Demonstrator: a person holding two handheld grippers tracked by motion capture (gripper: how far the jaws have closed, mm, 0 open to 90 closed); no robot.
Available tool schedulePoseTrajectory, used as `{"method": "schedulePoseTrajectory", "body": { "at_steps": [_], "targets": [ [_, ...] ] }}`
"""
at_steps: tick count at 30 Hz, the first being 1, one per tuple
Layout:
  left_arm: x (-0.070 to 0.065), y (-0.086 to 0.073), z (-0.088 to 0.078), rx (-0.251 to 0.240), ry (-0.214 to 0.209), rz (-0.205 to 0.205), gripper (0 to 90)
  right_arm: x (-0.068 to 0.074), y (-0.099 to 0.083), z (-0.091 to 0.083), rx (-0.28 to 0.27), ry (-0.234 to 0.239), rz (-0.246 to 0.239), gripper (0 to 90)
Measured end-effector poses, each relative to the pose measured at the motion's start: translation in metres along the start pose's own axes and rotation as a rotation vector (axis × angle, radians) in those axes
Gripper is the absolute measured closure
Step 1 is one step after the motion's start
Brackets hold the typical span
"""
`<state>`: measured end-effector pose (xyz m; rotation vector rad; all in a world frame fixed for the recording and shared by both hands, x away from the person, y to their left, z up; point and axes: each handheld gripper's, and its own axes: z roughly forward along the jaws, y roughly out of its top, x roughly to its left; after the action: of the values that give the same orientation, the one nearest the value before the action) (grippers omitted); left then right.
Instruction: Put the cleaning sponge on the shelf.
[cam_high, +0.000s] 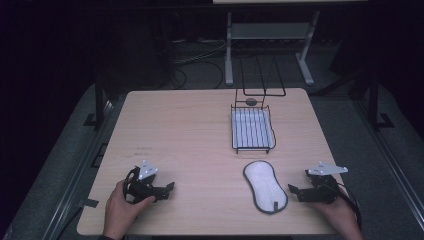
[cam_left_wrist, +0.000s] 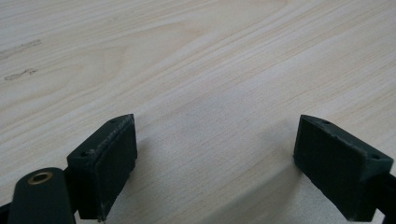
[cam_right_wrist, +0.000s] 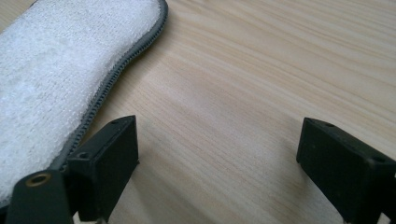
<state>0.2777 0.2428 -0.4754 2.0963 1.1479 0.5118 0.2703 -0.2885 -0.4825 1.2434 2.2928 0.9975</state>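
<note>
High view: the white pad (cam_high: 265, 186) is seen lying just below the wire rack (cam_high: 252, 130), long axis running toward it; the right gripper (cam_high: 294, 191), jaws spread and empty, is nearer than the likewise released left gripper (cam_high: 169, 189).

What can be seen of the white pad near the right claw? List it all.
The white pad is a flat, elongated oval, slightly waisted, with a fluffy terry-like face, dark grey stitched edging and a small loop at its near end. It lies flat on the wooden table, just in front of the wire tray and apart from it. The open right claw sits beside its edge; whether they touch is unclear.
</note>
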Motion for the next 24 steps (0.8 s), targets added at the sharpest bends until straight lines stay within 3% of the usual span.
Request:
{"method": "schedulePoseTrajectory", "body": {
  "at_steps": [4,8,13,24],
  "targets": [
    [0.0,0.0,0.0,-0.001,0.0,0.0,12.7,0.0,0.0,-0.001,0.003,0.0,0.0,16.1],
    [0.0,0.0,0.0,-0.001,0.0,0.0,12.6,-0.001,0.005,-0.006,0.024,-0.012,-0.006,33.2],
    [0.0,0.0,0.0,0.0,0.0,0.0,12.7,-0.001,0.014,-0.011,0.01,0.005,0.015,54.0],
    [0.0,0.0,0.0,0.0,0.0,-0.001,12.7,-0.005,0.03,-0.011,0.047,0.07,0.048,89.7]
  ]
}}
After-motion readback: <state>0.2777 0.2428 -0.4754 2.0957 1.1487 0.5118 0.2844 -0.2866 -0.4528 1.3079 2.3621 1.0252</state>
